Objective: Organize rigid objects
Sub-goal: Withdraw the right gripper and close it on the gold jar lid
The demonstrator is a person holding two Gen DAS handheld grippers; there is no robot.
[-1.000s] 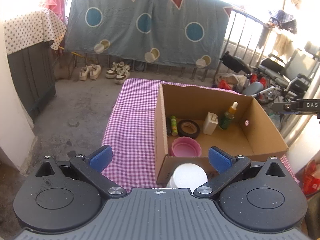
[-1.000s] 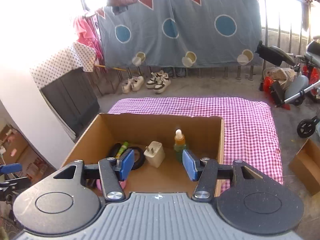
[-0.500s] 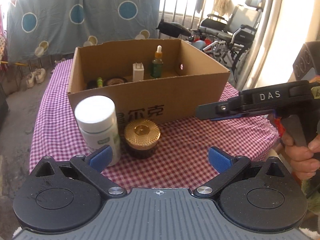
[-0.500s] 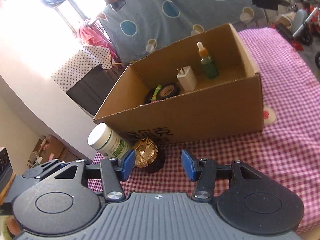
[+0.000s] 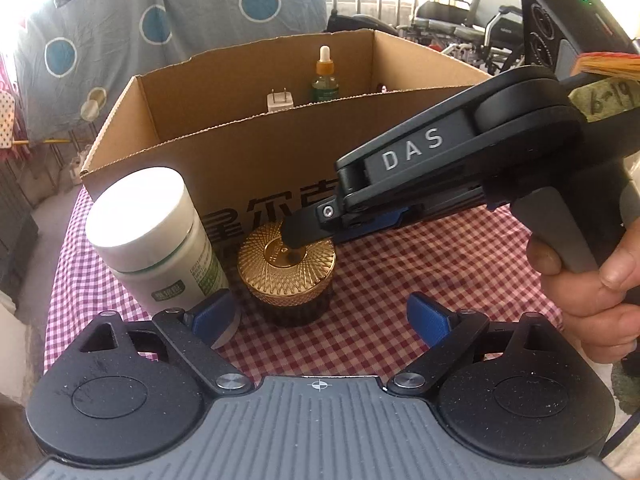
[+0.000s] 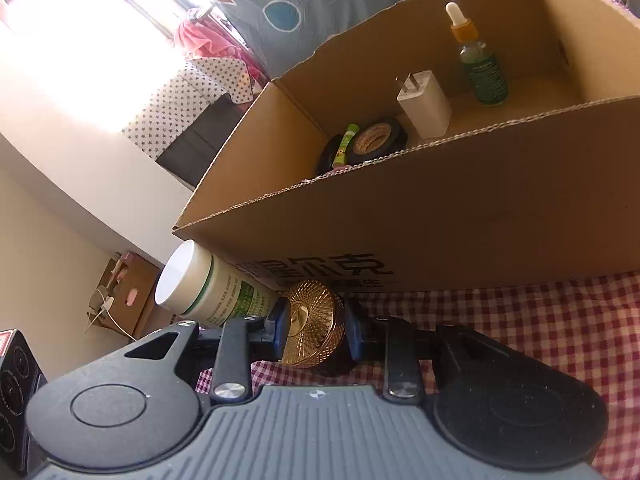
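Note:
A gold-lidded dark jar (image 5: 286,276) stands on the checked cloth in front of the cardboard box (image 5: 256,152), beside a white pill bottle (image 5: 152,240). My right gripper (image 6: 318,330) has its fingers on both sides of the jar's gold lid (image 6: 312,322); it also shows in the left wrist view (image 5: 296,236), tip over the lid. My left gripper (image 5: 320,316) is open and empty, just in front of the jar and bottle. In the box are a dropper bottle (image 6: 478,60), a white charger plug (image 6: 424,106), a tape roll (image 6: 376,140) and a green tube (image 6: 346,146).
The red-checked cloth (image 5: 400,280) covers the table. A blue patterned sheet (image 5: 160,32) hangs behind, with wheelchairs (image 5: 472,28) at the right. A dark cabinet (image 6: 200,140) stands by the wall.
Both grippers came down from above the box to the table in front of it. My right gripper closed in around the gold-lidded jar.

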